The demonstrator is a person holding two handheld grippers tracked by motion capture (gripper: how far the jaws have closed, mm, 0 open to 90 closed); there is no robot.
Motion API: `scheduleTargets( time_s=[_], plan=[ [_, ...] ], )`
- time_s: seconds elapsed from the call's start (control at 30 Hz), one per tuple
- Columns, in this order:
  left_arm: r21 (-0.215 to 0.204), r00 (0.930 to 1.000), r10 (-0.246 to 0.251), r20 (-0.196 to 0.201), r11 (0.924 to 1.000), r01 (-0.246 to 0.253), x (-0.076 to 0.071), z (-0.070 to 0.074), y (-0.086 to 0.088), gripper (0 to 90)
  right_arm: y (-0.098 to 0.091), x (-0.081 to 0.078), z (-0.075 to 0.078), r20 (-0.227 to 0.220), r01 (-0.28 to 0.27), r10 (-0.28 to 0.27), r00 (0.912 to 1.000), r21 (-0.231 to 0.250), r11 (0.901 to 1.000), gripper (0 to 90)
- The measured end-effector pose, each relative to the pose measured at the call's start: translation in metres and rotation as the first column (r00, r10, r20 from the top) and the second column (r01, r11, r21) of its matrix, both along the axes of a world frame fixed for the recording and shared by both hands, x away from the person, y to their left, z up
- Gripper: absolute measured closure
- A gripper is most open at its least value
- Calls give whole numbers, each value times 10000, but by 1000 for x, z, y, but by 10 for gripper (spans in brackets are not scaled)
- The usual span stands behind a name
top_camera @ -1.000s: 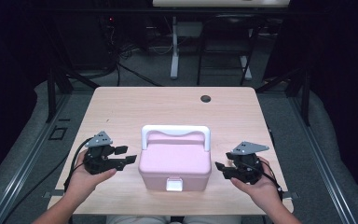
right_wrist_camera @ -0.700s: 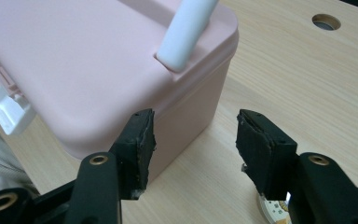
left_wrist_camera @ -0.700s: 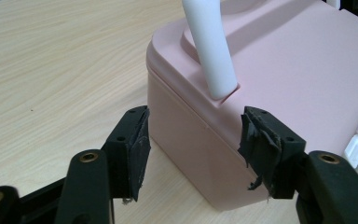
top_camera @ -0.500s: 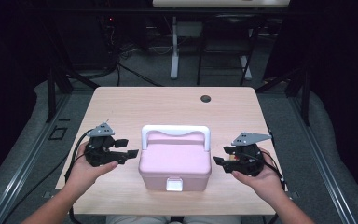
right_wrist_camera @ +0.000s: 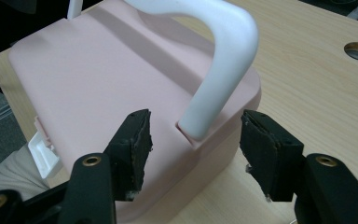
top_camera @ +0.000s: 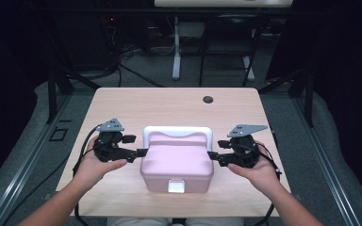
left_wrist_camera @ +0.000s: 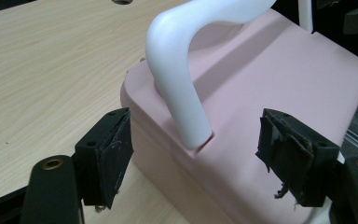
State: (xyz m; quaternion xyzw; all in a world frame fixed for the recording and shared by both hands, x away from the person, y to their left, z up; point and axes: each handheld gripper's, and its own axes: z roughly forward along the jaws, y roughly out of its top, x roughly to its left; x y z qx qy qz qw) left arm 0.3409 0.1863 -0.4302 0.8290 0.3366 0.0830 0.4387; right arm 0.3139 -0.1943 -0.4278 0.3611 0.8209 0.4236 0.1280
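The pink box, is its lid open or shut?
Shut: the lid lies flat on the pink box, and the white latch sits at the front.

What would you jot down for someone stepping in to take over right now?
Left gripper: open, jaws just widened, at the left end of the pink box, either side of the white handle foot, pads not pressing.
Right gripper: open, at the right end, likewise.
Box: on the table, near edge, lid shut, handle up.
Done: grippers in position.
Left: probably gripping and lifting.
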Motion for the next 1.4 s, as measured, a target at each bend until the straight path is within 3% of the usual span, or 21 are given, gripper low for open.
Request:
scheduleTargets(
  time_s=[0.13, 0.23, 0.3, 0.5, 0.73, 1.03, 1.2, 1.4],
  plan=[
    [112, 10000, -18, 78, 9999, 17, 1, -1, -4, 324, 3, 6, -2, -64, 10, -10, 10000, -13, 10000, 421],
    [152, 10000, 28, -73, 9999, -27, 3, -2, -6, 365, 4, 9, -3, -114, -12, 13, 9999, 79, 10000, 437],
    [183, 9997, -85, -215, 9998, 89, 5, -2, -7, 437, 4, 11, -3, -145, 16, -15, 9999, 94, 10000, 442],
    [173, 9996, -71, -274, 9998, 76, 9, -5, -11, 459, 6, 15, -6, -272, -23, 25, 9996, 87, 10000, 494],
    [198, 9996, -167, -227, 9997, 171, 11, -6, -14, 554, 8, 17, -8, -291, -94, 98, 9995, 121, 9999, 551],
    [313, 9998, -173, -74, 9994, 176, 9, -2, -11, 652, 7, 14, -5, 24, -165, 165, 9999, 152, 9997, 601],
    [503, 9994, -221, 265, 9985, 208, 3, 0, -11, 684, 7, 9, -4, 265, -246, 244, 9994, 92, 9997, 625],
    [386, 9991, -326, 265, 9988, 316, 0, -1, -9, 704, 6, 5, -5, 413, -324, 323, 9986, 21, 9995, 666]
  ],
)
